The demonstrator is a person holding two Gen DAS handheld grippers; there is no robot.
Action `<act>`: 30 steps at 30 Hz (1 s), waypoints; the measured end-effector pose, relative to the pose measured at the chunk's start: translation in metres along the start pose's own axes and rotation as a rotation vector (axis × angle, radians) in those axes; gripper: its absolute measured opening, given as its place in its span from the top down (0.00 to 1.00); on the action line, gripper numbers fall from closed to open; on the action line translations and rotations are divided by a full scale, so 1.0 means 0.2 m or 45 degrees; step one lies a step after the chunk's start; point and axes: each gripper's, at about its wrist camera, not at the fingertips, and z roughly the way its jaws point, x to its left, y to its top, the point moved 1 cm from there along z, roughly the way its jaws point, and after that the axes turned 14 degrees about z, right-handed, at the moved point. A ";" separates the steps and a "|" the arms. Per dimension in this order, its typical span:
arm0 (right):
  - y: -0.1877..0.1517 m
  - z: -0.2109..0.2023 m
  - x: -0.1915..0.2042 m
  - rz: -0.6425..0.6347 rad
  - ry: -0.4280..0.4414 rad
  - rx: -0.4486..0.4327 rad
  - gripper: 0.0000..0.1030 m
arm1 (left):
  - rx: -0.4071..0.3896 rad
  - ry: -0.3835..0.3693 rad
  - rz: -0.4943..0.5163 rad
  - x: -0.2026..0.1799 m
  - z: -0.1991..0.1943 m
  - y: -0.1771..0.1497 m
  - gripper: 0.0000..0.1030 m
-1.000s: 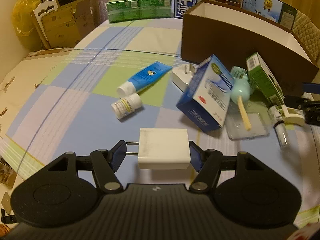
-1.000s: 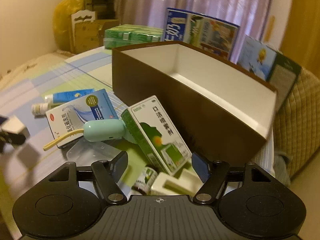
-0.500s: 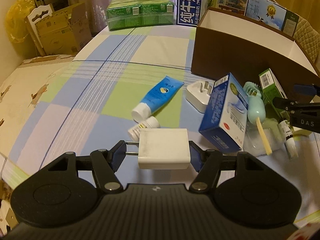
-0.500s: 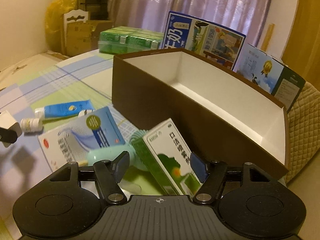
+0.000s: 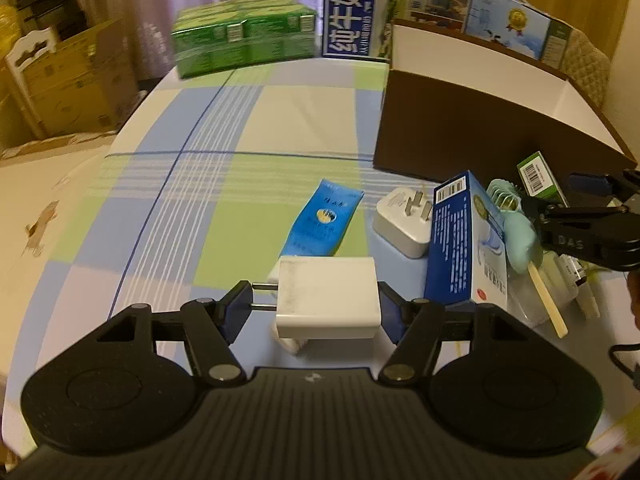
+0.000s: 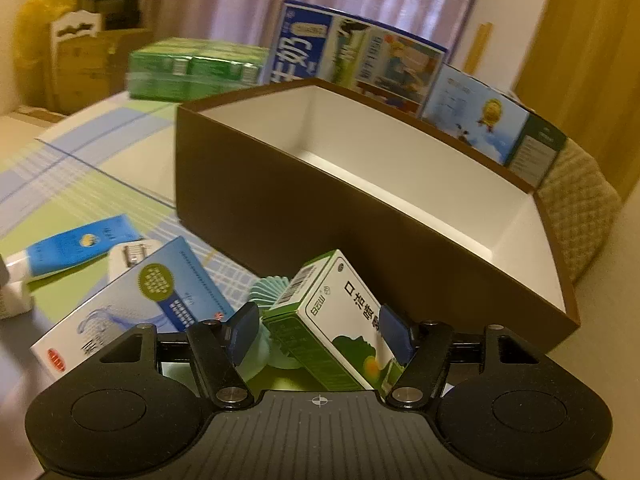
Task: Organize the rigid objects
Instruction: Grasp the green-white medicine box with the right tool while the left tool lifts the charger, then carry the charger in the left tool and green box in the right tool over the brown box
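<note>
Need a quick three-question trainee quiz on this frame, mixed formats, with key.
1. True or false: the left claw is clamped on a white charger whose prongs point left in the left wrist view.
2. What sits inside the right claw? A) green box B) blue tube C) white bottle
3. The second charger lies beside the blue box: prongs up or down?
Key: 1 true; 2 A; 3 up.
</note>
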 end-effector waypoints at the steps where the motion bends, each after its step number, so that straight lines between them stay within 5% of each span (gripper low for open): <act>1: 0.00 0.01 0.01 0.008 -0.025 0.000 0.39 | -0.003 -0.012 0.011 0.01 0.01 0.01 0.39; 5: -0.01 0.02 0.02 0.047 -0.094 0.001 0.55 | -0.014 -0.065 0.057 0.05 0.05 0.04 0.39; 13: 0.00 -0.11 -0.02 0.108 -0.230 -0.105 0.70 | -0.051 -0.159 0.139 0.10 0.12 0.10 0.39; 21: 0.03 -0.22 -0.16 0.240 -0.358 -0.102 0.74 | -0.088 -0.232 0.200 0.12 0.13 0.14 0.39; 30: 0.04 -0.26 -0.32 0.355 -0.281 -0.063 0.74 | -0.115 -0.255 0.224 0.10 0.11 0.15 0.39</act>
